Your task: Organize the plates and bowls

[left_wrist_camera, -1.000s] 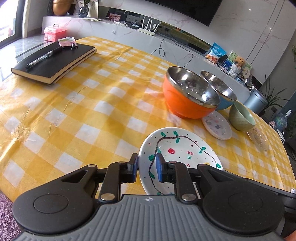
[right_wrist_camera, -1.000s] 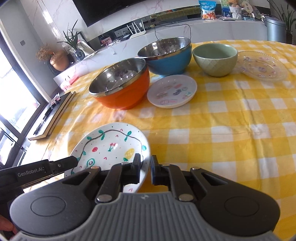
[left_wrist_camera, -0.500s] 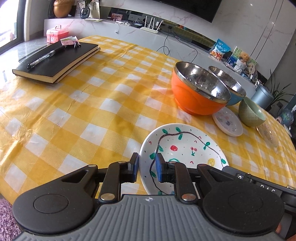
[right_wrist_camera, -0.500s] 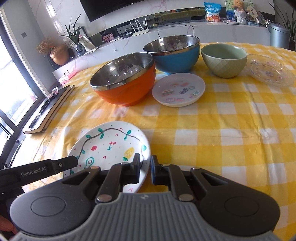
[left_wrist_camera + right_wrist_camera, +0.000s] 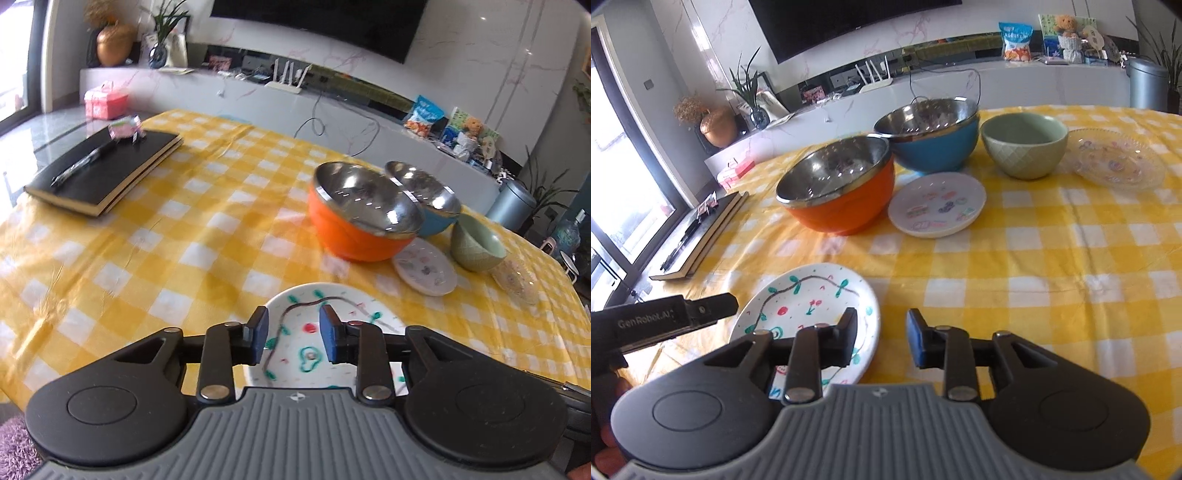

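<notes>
- At lower centre of both views, our left gripper [image 5: 291, 338] and right gripper [image 5: 881, 341] had just been opening, jaws apart, nothing between them.
- We judged the painted plate [image 5: 812, 314], near the table edge, could get knocked off by a careless regrasp.

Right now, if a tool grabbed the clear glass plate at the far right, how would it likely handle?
The clear glass plate looks thin and rigid, so probably fragile if knocked against the green bowl beside it. Its glossy surface may slip between pads. It lies low and flat on the checked tablecloth, so getting under its rim could be awkward.
</notes>
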Demonstrator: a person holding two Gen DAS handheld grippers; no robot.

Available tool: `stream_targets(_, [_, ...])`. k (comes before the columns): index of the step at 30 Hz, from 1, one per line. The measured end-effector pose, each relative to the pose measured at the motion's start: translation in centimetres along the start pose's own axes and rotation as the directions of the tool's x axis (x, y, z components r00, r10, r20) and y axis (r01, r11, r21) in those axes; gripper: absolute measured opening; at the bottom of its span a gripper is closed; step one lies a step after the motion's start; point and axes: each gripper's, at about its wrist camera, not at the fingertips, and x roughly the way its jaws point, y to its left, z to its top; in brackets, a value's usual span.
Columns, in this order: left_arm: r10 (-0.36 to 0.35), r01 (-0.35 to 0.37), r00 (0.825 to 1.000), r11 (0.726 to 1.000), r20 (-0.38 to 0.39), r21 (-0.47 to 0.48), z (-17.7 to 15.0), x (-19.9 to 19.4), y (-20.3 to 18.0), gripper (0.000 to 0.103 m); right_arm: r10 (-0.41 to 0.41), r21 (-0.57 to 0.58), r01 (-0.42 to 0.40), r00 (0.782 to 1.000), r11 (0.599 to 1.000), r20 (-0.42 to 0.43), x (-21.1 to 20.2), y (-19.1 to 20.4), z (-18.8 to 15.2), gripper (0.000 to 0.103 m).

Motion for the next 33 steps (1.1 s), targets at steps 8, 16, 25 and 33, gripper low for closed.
stream_targets(8, [-0.074, 0.074, 0.997, 0.994, -0.005, 0.086, -0.2, -0.3, -5.5, 0.047, -0.081, 0.054, 0.076, 0.992, 0.996, 0.092, -3.5, -4.3, 0.8, 0.038])
stream_targets(16, [-0.146, 0.146, 0.989, 0.978, -0.013, 0.148, -0.2, 0.8, -11.7, 0.058, -0.185, 0.173, 0.159, 0.972, 0.972, 0.148, -6.5, -10.4, 1.3, 0.046])
stream_targets(25, [-0.257, 0.258, 0.966, 0.947, -0.031, 0.193, -0.1, 3.6, -18.2, 0.060, -0.283, 0.283, 0.232, 0.947, 0.931, 0.152, -7.5, -16.5, 2.5, 0.047])
stream_targets(33, [-0.306, 0.317, 0.948, 0.934, -0.088, 0.165, 0.2, 8.1, -21.7, 0.060, -0.314, 0.299, 0.260, 0.938, 0.918, 0.148, -6.1, -19.7, 4.6, 0.047])
